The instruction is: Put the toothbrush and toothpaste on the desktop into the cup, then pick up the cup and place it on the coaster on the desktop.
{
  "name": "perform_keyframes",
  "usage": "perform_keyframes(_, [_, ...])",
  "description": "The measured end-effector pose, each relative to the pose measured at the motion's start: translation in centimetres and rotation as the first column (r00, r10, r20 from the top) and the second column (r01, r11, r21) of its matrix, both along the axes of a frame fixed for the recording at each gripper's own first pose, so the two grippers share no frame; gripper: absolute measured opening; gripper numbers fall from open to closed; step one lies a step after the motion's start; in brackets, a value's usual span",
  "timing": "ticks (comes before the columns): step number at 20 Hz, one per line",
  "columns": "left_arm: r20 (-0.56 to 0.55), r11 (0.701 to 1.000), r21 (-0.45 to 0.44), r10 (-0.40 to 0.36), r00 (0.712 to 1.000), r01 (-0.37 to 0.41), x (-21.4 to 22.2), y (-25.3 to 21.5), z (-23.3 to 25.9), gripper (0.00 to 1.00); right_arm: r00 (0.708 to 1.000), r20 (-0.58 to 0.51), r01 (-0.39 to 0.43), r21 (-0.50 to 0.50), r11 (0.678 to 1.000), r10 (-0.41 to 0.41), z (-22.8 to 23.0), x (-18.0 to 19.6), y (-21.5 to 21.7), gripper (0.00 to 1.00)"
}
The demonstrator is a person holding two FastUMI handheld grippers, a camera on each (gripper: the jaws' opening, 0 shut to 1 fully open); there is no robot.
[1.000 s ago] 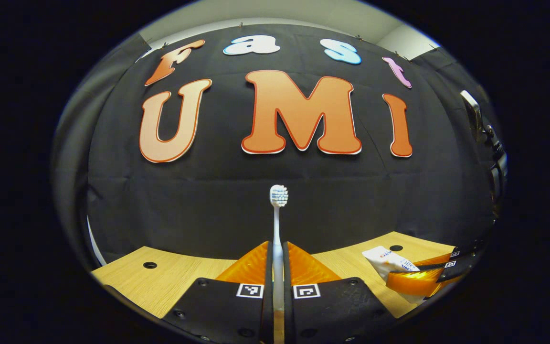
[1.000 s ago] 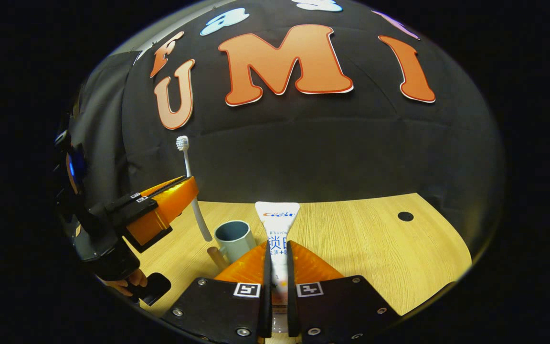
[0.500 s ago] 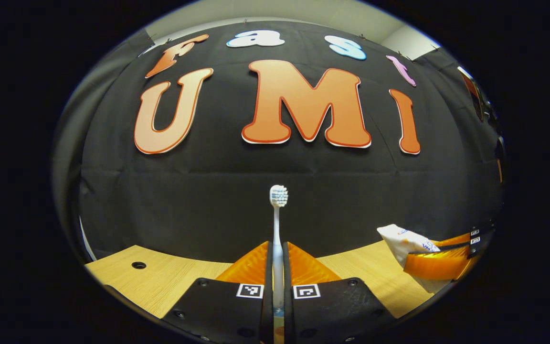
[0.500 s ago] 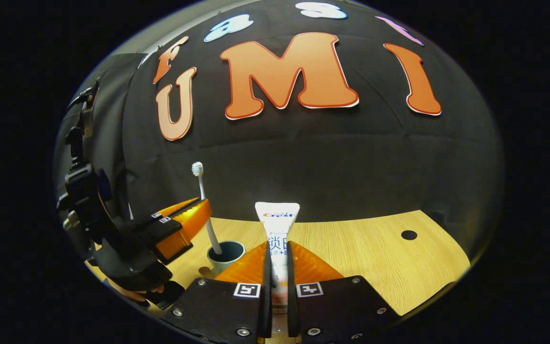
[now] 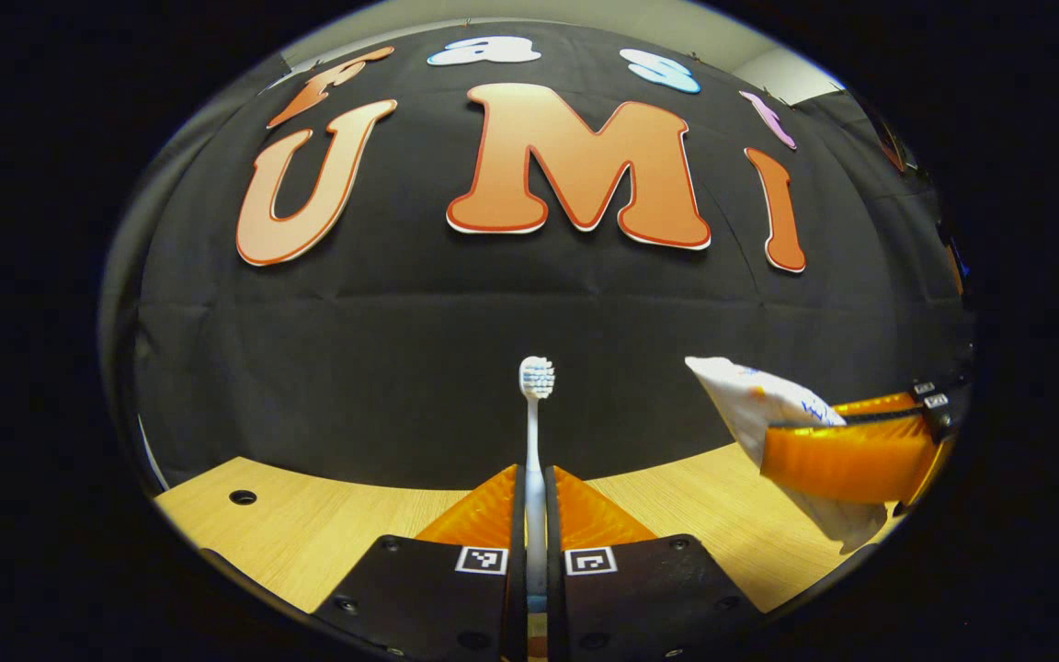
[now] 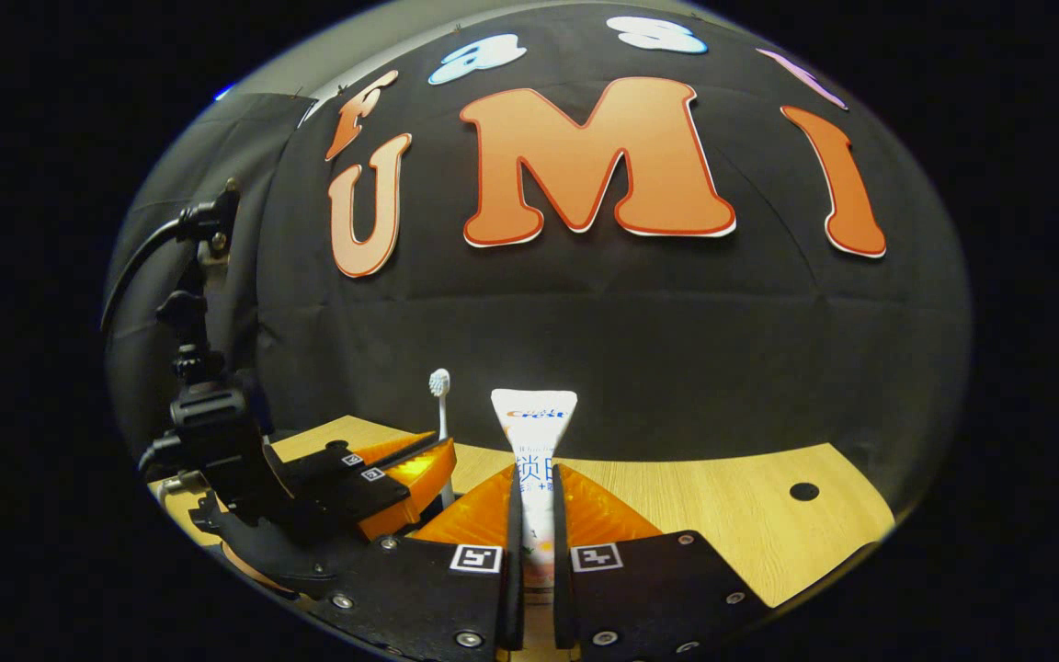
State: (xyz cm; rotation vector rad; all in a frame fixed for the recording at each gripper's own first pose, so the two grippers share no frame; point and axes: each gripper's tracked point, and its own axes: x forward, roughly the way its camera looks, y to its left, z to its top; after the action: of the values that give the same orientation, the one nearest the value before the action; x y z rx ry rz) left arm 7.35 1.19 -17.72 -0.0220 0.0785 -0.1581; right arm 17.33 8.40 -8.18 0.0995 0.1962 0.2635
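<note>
Left gripper (image 6: pixel 410 478) has sunk — clenching the upright brush (image 5: pixel 535 432); right gripper (image 6: pixel 534 515) clamps the paste (image 6: pixel 534 432) just beside it.

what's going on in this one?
A person works two hand-held grippers over a wooden desktop. The left hand-held gripper is shut on a toothbrush, held upright with its bristles on top. The right hand-held gripper is shut on a toothpaste tube, also upright. Both items are off the desktop, held side by side.
</note>
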Motion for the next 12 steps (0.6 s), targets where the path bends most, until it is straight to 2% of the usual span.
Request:
perform_keyframes(5, [-0.046, 1.0, -0.018, 0.009, 0.999, -0.009, -0.6, -0.1, -0.9, 0.08, 0.998, 0.057, -0.006, 0.0, 1.0, 0.006, 1.6, 1.7, -0.1, 0.13])
perform_keyframes(12, [-0.106, 0.999, -0.037, 0.017, 0.994, -0.021, -1.7, -0.1, -1.8, 0.08, 0.995, 0.068, -0.068, 0.014, 0.998, 0.067, 1.1, 2.4, 3.0, 0.13])
